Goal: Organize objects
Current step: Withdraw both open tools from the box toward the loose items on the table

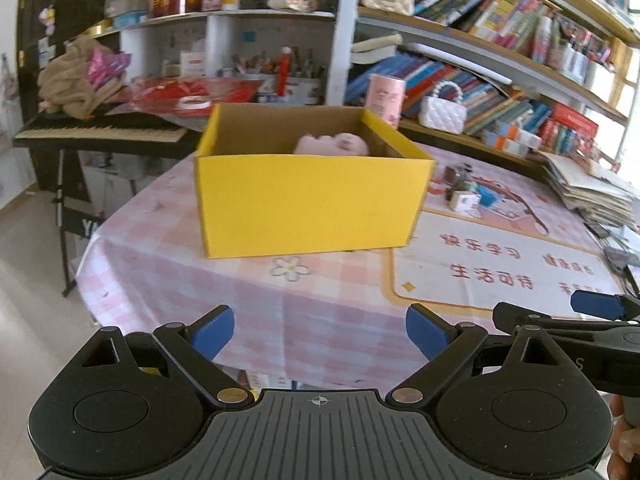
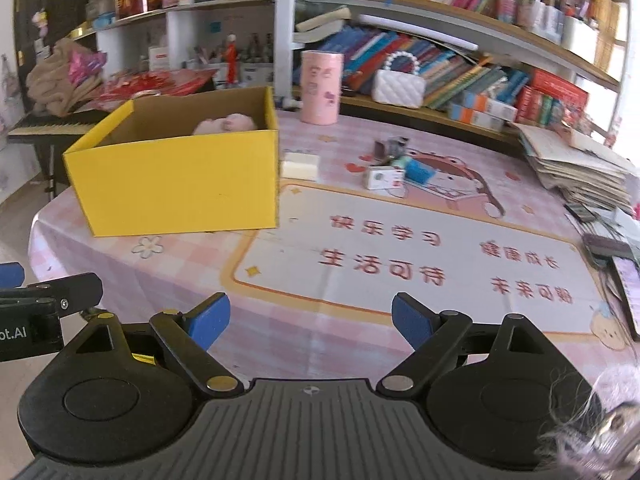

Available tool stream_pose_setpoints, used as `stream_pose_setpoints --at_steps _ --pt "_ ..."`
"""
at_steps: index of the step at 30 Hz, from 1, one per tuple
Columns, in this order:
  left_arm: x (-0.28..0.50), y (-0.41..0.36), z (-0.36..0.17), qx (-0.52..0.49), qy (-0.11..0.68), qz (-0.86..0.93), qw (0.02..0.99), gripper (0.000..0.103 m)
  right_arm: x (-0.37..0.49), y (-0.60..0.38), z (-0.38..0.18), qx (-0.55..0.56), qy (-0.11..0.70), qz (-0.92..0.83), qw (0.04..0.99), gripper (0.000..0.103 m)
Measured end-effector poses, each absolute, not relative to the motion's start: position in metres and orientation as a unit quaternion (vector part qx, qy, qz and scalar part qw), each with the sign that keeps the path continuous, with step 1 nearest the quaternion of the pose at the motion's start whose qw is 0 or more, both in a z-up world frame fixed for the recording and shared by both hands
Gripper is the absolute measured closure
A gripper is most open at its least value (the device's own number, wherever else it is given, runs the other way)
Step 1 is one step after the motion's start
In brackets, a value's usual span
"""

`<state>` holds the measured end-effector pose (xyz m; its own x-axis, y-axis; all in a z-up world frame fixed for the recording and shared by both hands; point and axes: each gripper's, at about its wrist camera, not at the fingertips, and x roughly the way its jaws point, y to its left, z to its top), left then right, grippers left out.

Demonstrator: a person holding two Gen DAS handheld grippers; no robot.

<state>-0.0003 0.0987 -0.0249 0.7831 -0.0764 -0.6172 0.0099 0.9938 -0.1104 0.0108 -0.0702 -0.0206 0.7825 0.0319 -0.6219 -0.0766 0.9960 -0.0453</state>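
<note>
A yellow cardboard box (image 1: pixel 308 196) stands open on the pink checked table (image 1: pixel 340 300); it also shows in the right wrist view (image 2: pixel 176 184). A pink plush toy (image 1: pixel 331 145) lies inside it, also seen from the right (image 2: pixel 225 123). A cluster of small items (image 2: pixel 390 164) and a white block (image 2: pixel 300 165) lie on the table right of the box. My left gripper (image 1: pixel 320 330) is open and empty, held back from the box. My right gripper (image 2: pixel 310 320) is open and empty near the table's front edge.
A pink cylinder (image 2: pixel 321 86) and a white quilted handbag (image 2: pixel 398 85) stand at the back by the bookshelves. Stacked papers (image 2: pixel 580 168) lie at the right edge. A keyboard (image 1: pixel 100 132) stands left of the table. The right gripper shows in the left wrist view (image 1: pixel 600 308).
</note>
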Motion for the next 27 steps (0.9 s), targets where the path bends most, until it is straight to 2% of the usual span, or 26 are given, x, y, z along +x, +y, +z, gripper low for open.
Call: stream_pose_setpoints --at_steps 16,27 --pt "0.021 0.05 -0.024 -0.021 0.333 -0.087 0.939 0.008 0.002 -0.122 -0.019 0.0 0.328 -0.042 0.944 0.013" --pt "0.059 0.008 -0.021 -0.003 0.336 -0.109 0.936 0.008 0.031 -0.163 -0.016 0.02 0.329 -0.062 0.942 0.013"
